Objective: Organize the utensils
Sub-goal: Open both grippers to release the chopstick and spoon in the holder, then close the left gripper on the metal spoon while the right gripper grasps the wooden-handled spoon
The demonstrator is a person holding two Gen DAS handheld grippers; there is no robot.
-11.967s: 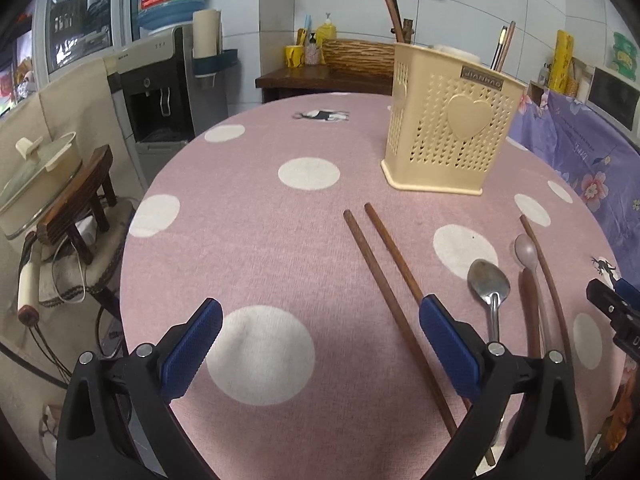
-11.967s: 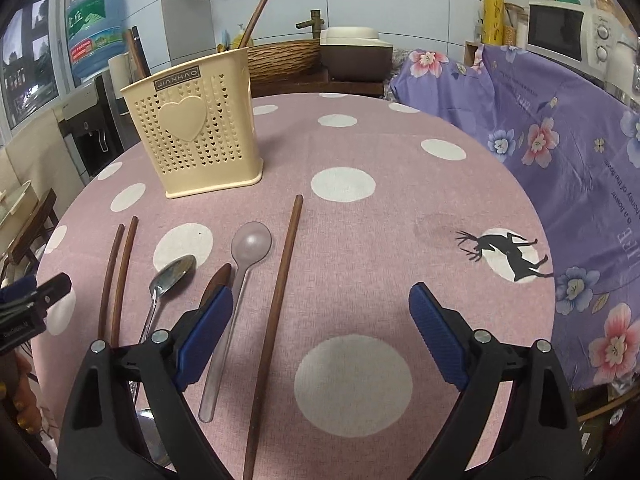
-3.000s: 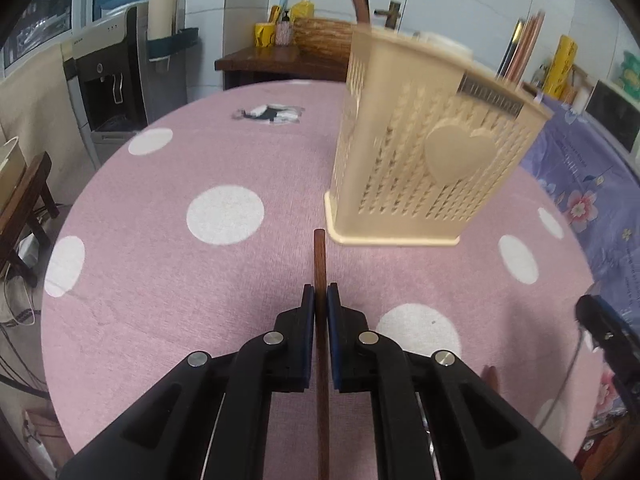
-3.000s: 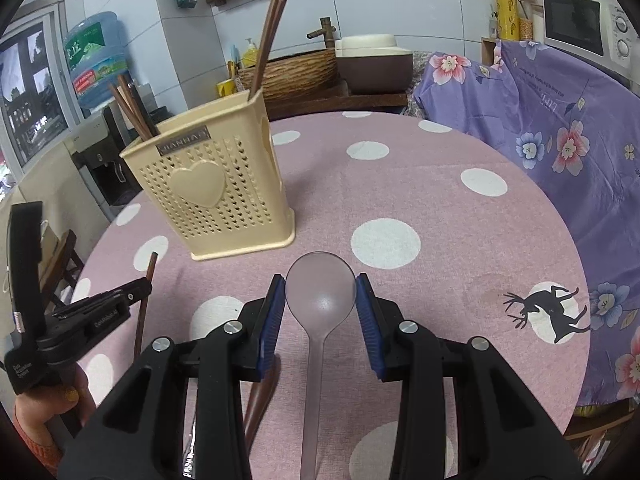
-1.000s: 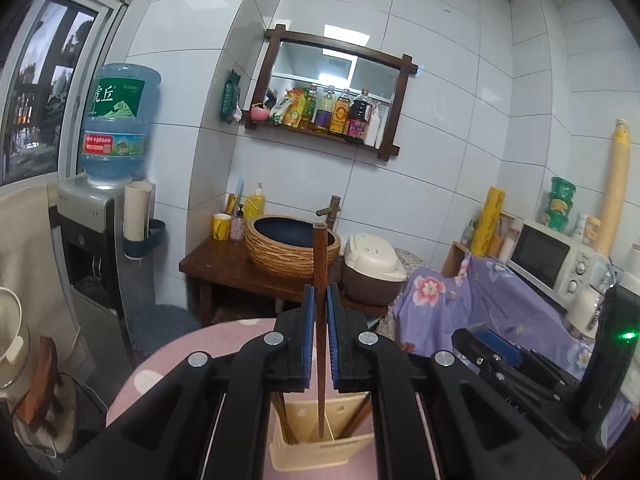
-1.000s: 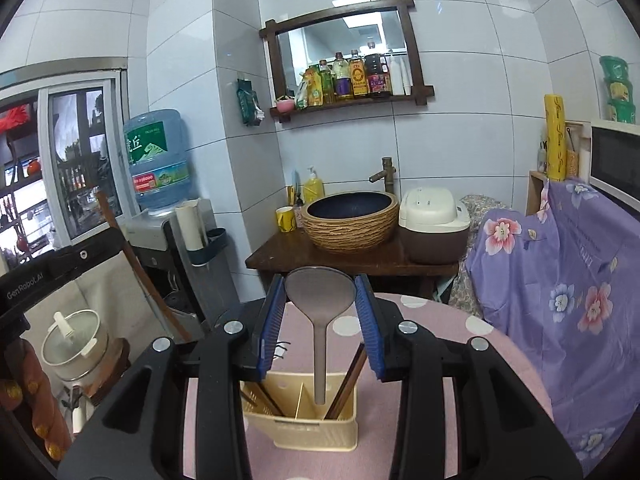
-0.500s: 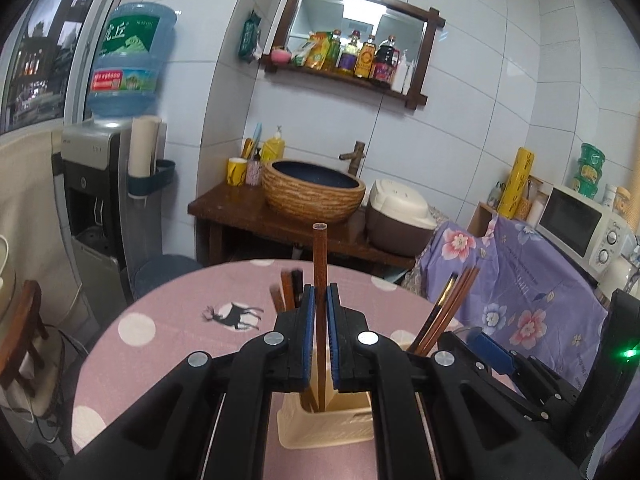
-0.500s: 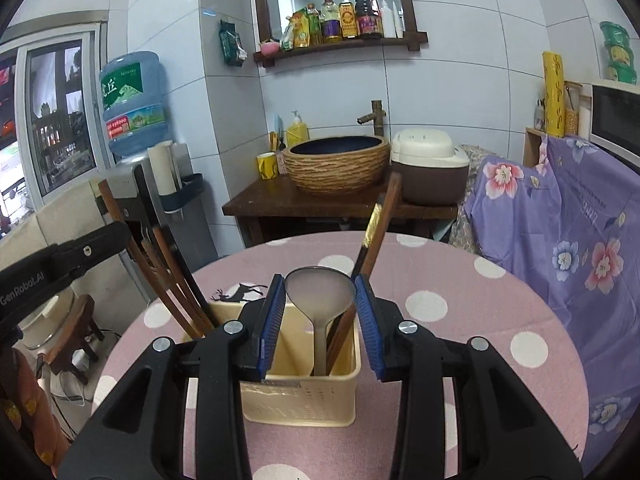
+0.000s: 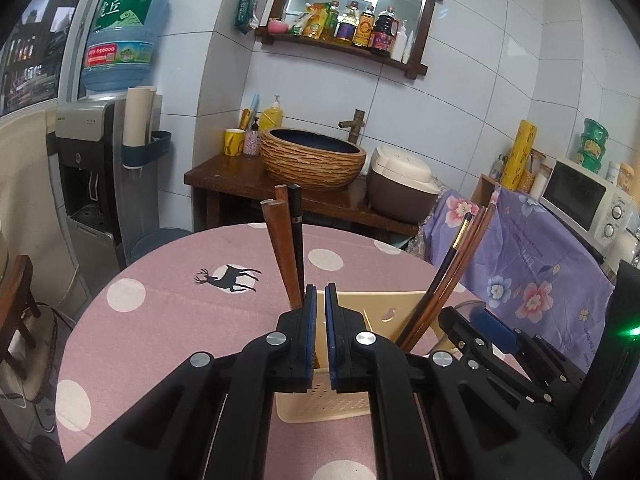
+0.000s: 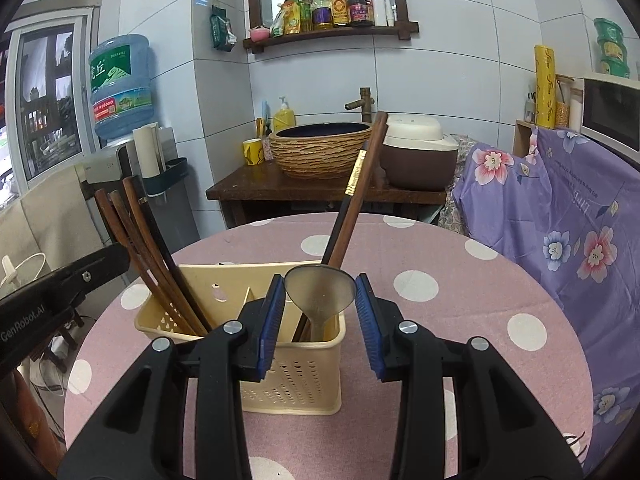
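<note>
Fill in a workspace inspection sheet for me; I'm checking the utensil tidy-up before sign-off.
Surface: round table under a pink cloth with white dots.
Job's things: cream holder upright; left chopsticks and right chopsticks lean in it; clear spoon has its handle down inside.
Clutter: nothing seen.
Grippers: left gripper shut over the holder, no utensil visible between its pads; right gripper shut on the spoon's bowl.
Cables: loose cords on the floor, left of the table.
Surroundings: water dispenser, woven basin, rice cooker, microwave.
</note>
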